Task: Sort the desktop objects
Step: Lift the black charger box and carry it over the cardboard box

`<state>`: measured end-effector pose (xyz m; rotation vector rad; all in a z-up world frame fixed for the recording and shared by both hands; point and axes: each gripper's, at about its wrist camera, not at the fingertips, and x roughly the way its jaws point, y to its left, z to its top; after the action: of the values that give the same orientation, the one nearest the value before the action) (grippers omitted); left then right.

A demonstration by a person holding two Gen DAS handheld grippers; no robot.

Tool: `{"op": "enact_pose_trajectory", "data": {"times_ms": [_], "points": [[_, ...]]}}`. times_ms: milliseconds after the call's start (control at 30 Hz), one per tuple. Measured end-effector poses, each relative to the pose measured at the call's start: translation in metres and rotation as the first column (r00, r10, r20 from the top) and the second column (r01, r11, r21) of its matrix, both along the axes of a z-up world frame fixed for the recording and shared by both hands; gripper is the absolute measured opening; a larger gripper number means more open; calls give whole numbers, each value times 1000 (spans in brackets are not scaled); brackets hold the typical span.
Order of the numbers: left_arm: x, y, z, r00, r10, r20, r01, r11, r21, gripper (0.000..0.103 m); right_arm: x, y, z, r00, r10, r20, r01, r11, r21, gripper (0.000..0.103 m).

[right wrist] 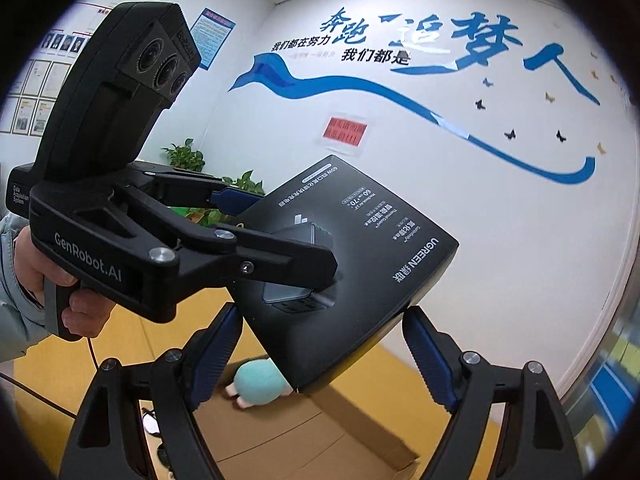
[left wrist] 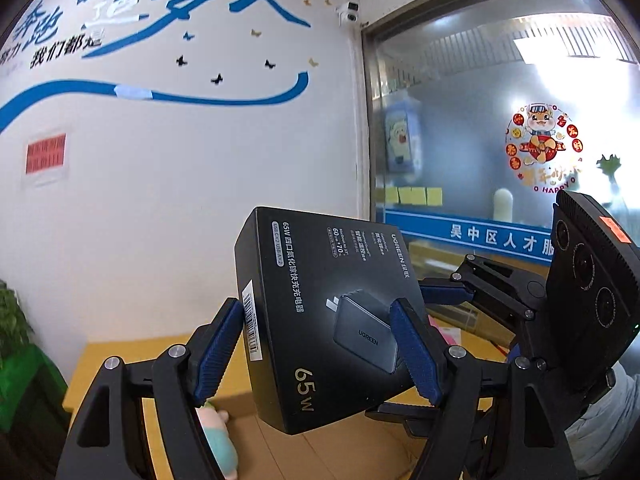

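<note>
A black charger box printed "65W" hangs in the air in front of a white wall. In the left wrist view my left gripper is shut on it, with blue pads pressed on its two sides. In the right wrist view my right gripper is shut on the same box, holding its lower corner between both pads. There the left gripper's black fingers clamp the box from the left, held by a person's hand. Below the box lies a teal plush toy.
An open cardboard carton sits on the yellow desk beneath the box, with the plush toy at its far edge. Potted plants stand by the wall. A frosted glass partition stands to the right.
</note>
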<state>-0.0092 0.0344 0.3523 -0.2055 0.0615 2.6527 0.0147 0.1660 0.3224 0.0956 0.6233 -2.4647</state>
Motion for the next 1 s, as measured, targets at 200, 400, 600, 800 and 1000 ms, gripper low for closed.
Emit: {"op": "enact_pose_trajectory", "data": {"times_ms": [200,400,600,800,1000], "points": [[-16,-2,20,999,-5,-40,6,1000,5,79,-21,2,13,999,1,-33,-2,1000,-7,82],[-43,-7,15,1000,7,-27,-7,1000,7,79,-43,5,7,1000,12,-4,-12,1000,-26,82],[-87,-8,0,999,18,37,-19,999,26,79,-80,4,-2,998,25,52,-23,999,-31,82],[-158,-4,-30,989,19,146,-24,999,35,79,-148,8,-26,984,23,175,-13,998,-62,82],[-230,3,-102,945,9,326,-25,999,46,79,-220,17,-92,940,27,339,-4,998,-68,82]]}}
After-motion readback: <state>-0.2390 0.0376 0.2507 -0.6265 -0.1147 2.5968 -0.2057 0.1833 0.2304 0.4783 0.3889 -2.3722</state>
